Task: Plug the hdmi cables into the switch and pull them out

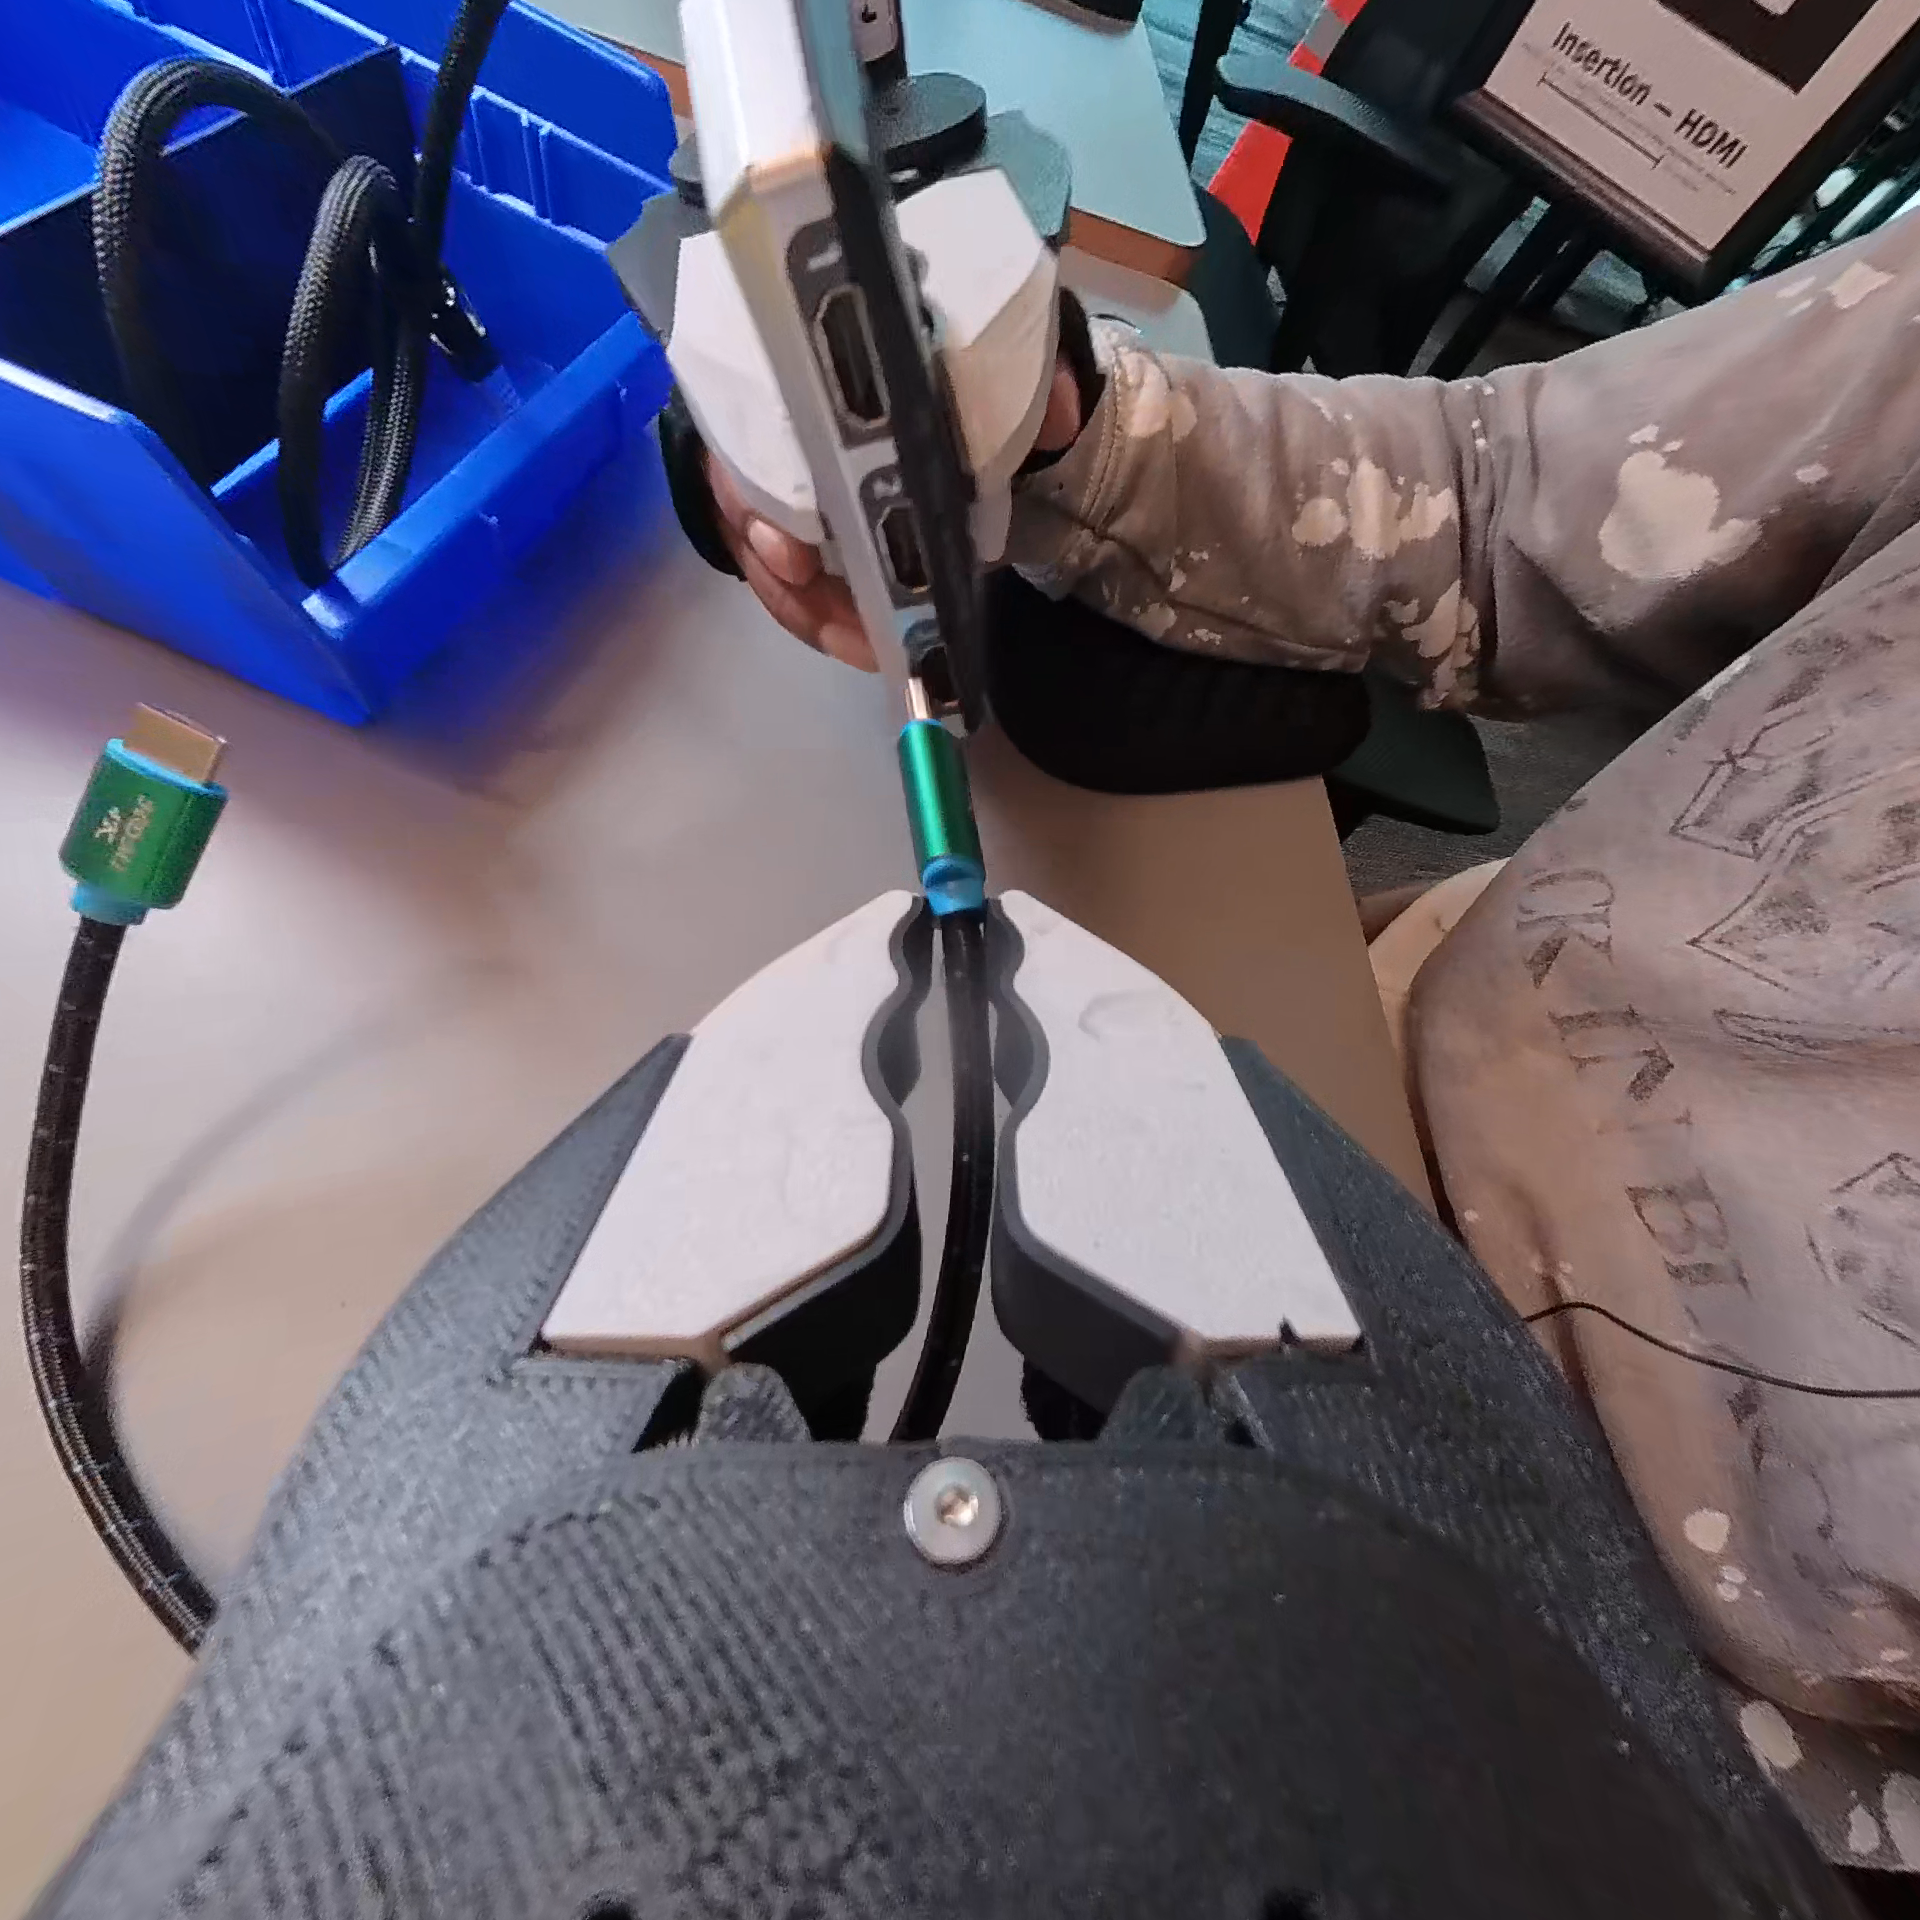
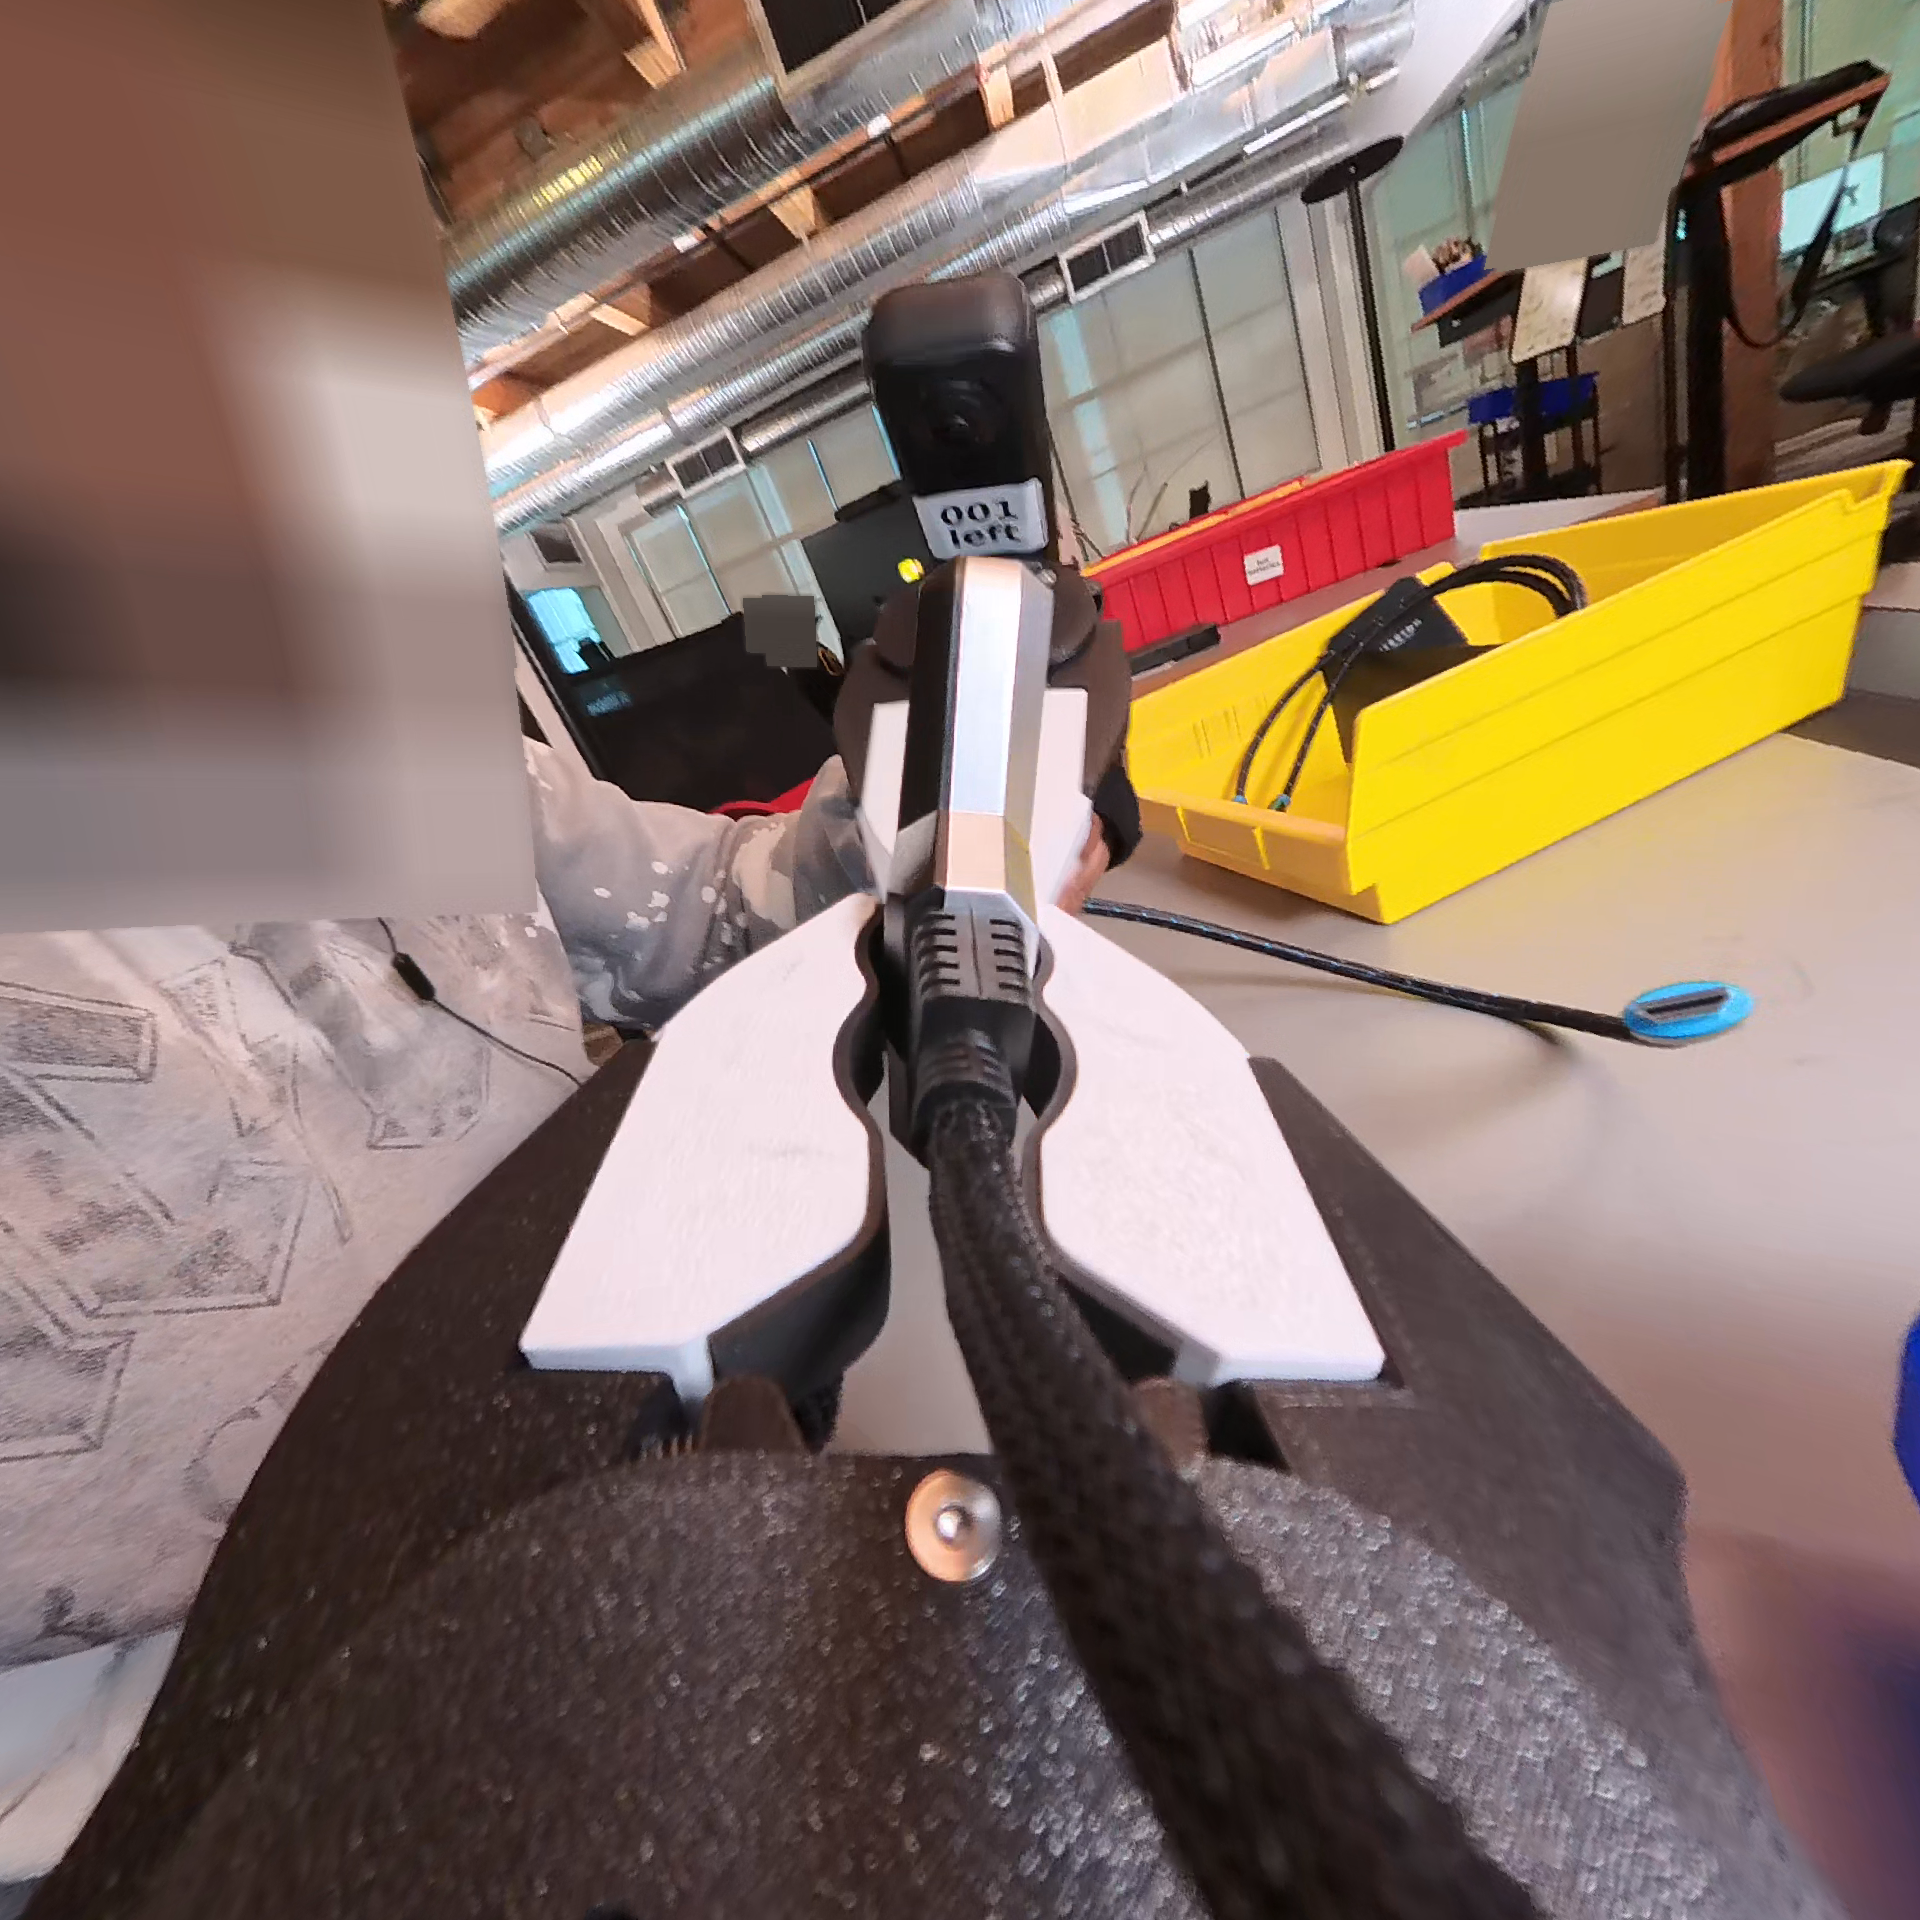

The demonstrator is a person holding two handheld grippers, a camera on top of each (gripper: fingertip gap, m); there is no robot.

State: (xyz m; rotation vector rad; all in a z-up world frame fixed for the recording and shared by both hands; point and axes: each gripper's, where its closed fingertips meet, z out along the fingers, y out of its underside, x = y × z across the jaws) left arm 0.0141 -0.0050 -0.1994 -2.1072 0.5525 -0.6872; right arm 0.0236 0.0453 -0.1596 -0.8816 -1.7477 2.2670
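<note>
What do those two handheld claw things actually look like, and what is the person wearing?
Each gripper, left and right, has a dark, rough-textured printed body with a silver screw in the middle and two flat white fingers with wavy black inner edges. A black camera bearing a small white tag tops the left one. The sleeve is grey with pale bleach-like splotches.

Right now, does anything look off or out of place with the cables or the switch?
Nothing looks damaged or spilled. The left gripper grips a cable just behind its green plug, which meets the switch at its lowest port. A second green plug lies loose on the table.
</note>
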